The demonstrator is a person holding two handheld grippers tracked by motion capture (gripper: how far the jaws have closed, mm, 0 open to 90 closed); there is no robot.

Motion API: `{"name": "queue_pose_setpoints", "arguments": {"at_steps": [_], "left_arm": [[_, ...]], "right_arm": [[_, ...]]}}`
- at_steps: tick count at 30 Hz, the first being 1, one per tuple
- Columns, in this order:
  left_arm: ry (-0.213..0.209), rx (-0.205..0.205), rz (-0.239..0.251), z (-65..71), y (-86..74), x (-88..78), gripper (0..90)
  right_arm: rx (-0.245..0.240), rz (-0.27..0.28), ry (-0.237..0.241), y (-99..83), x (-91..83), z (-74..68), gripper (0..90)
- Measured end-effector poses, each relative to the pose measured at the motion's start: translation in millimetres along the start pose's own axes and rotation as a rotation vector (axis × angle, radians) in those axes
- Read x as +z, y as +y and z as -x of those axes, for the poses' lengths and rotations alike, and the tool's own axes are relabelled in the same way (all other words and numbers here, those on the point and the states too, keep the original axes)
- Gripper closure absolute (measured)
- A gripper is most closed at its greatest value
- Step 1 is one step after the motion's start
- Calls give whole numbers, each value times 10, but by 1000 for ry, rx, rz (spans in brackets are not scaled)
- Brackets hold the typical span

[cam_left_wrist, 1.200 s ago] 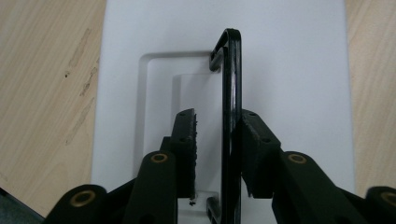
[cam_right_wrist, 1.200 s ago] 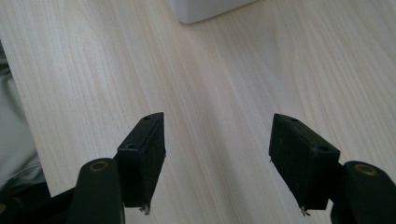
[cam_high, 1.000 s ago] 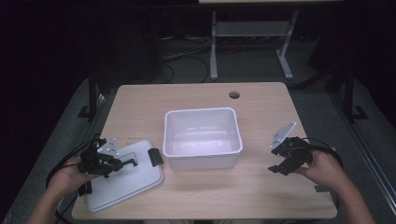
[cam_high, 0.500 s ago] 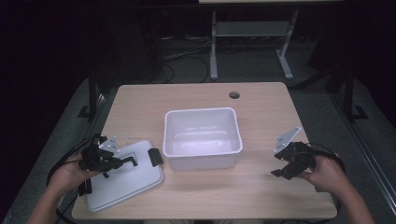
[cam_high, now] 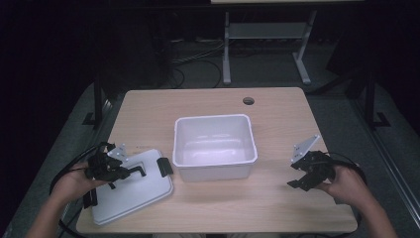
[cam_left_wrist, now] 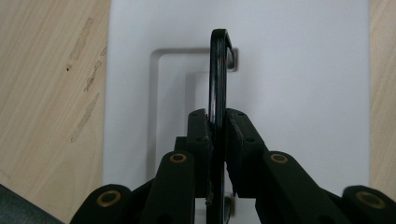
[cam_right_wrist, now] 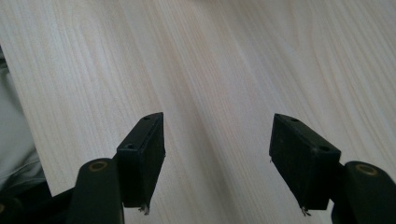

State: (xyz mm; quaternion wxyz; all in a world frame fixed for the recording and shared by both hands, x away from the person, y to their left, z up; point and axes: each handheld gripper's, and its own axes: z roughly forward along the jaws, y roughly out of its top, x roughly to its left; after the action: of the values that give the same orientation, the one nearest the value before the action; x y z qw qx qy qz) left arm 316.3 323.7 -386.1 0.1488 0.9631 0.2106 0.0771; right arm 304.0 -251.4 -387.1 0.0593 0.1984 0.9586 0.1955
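The bin stands mid-desk, a wall between the two sides. Bare wood runs before, behind and right of it, and under the right gripper. At front left the lid lies flat, its raised handle standing proud.

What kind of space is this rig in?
Likely a lab or workshop recording setup: a light wooden table with a cable hole, loose cables on the dark floor behind, and a metal stand beyond.
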Motion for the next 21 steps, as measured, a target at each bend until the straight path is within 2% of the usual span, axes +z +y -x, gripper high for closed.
{"name": "queue_pose_setpoints", "arguments": {"at_steps": [16, 21], "left_arm": [[-60, 4, -26, -34, 52, -2, 837], [-59, 15, -32, -34, 72, -1, 844]], "right_arm": [[-1, 0, 1, -12, 33, 9, 351], [4, 1, 3, -25, 38, 9, 351]]}}
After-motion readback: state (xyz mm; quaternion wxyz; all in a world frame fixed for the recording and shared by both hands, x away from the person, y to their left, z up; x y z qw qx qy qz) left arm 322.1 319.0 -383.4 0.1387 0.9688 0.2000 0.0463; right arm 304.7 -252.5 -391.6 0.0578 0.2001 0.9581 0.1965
